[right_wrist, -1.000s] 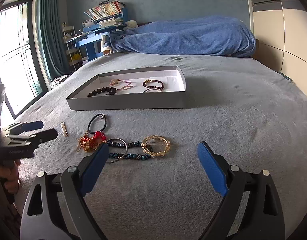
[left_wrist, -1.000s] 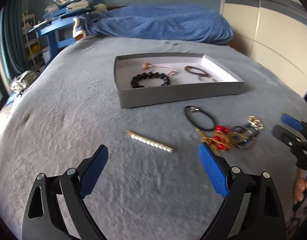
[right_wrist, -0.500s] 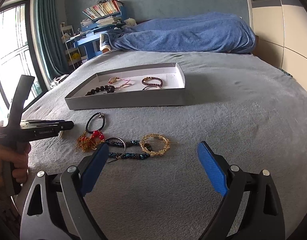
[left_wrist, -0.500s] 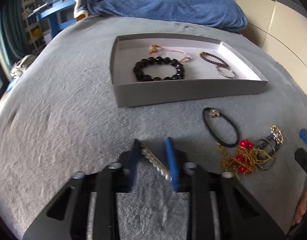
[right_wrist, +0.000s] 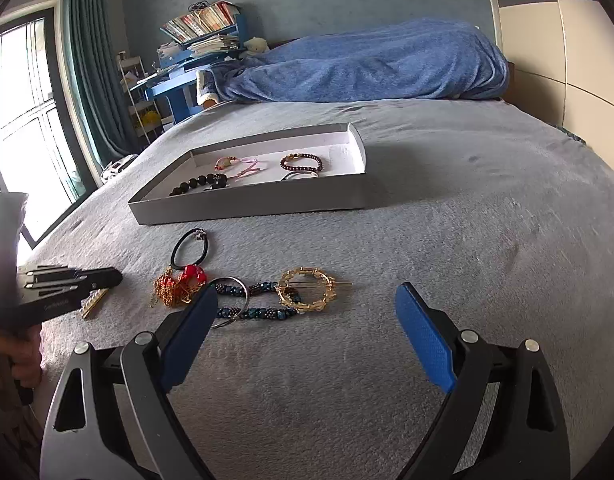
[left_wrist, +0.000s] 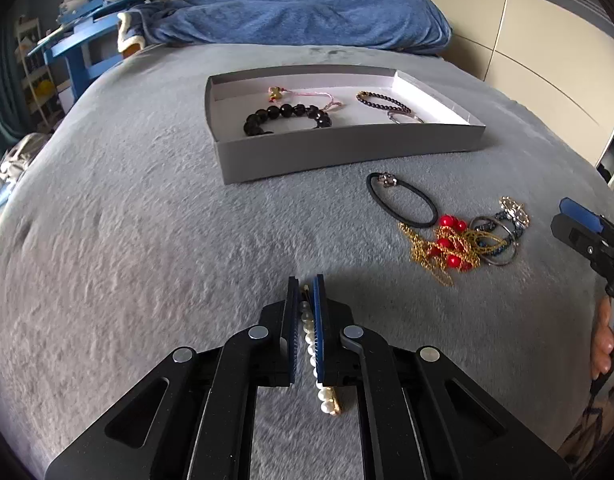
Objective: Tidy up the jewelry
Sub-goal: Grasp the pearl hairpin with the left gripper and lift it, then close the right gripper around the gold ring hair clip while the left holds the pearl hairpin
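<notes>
Since a second ago, left gripper [left_wrist: 305, 286] went from wide apart to clamped on the pearl hair clip [left_wrist: 312, 346], down on the grey blanket [left_wrist: 147, 240]. Grey tray [left_wrist: 347, 148] beyond holds bracelets. Loose jewelry pile [left_wrist: 459, 240] lies right of clip. Right gripper [right_wrist: 305, 324] wide, holding nothing.

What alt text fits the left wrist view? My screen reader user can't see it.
The left gripper is shut on a pearl hair clip lying on a grey bedspread. Beyond it sits a shallow grey box holding bracelets, with a black hair tie and tangled jewelry at right.
</notes>
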Demonstrator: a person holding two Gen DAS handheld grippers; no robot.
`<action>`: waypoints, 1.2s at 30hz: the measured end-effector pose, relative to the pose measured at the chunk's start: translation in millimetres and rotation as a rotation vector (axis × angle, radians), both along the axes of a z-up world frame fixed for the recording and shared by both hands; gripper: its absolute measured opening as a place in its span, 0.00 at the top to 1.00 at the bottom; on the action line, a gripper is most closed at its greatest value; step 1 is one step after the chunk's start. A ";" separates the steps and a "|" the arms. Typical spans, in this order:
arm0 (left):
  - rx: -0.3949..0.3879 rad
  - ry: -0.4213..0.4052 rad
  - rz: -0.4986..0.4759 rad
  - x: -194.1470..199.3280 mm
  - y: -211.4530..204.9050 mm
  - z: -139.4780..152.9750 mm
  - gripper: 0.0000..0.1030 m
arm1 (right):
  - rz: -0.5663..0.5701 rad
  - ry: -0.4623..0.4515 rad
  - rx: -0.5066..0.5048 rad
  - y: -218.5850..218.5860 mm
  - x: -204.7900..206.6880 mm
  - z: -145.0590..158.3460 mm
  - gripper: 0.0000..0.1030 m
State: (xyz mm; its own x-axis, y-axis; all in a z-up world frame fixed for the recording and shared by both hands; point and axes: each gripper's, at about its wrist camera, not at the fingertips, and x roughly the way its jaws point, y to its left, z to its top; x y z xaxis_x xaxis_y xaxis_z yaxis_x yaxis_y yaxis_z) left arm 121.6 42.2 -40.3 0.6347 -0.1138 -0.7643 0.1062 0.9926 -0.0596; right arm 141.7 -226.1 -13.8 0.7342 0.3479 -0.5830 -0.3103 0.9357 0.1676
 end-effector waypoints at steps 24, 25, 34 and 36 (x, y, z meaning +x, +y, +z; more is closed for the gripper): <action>0.009 0.005 0.020 4.9 0.1 -5.2 0.83 | -0.018 0.207 -0.077 16.9 46.9 -21.6 0.20; 0.009 0.005 0.020 5.0 0.0 -5.2 0.83 | -0.019 0.217 -0.074 17.0 48.7 -22.9 0.20; 0.016 -0.010 0.013 3.0 -2.3 -3.9 0.92 | -0.034 0.227 -0.020 7.8 52.4 -24.7 0.49; 0.016 -0.018 0.013 1.4 -2.6 -2.4 0.93 | -0.034 0.218 -0.007 6.6 50.6 -23.0 0.49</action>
State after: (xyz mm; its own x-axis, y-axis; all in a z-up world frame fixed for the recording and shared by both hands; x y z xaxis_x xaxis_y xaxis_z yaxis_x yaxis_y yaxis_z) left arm 123.0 39.6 -42.7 0.6496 -0.0931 -0.7545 0.0941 0.9947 -0.0416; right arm 192.2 -219.5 -36.8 0.6019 0.3206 -0.7314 -0.2362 0.9464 0.2204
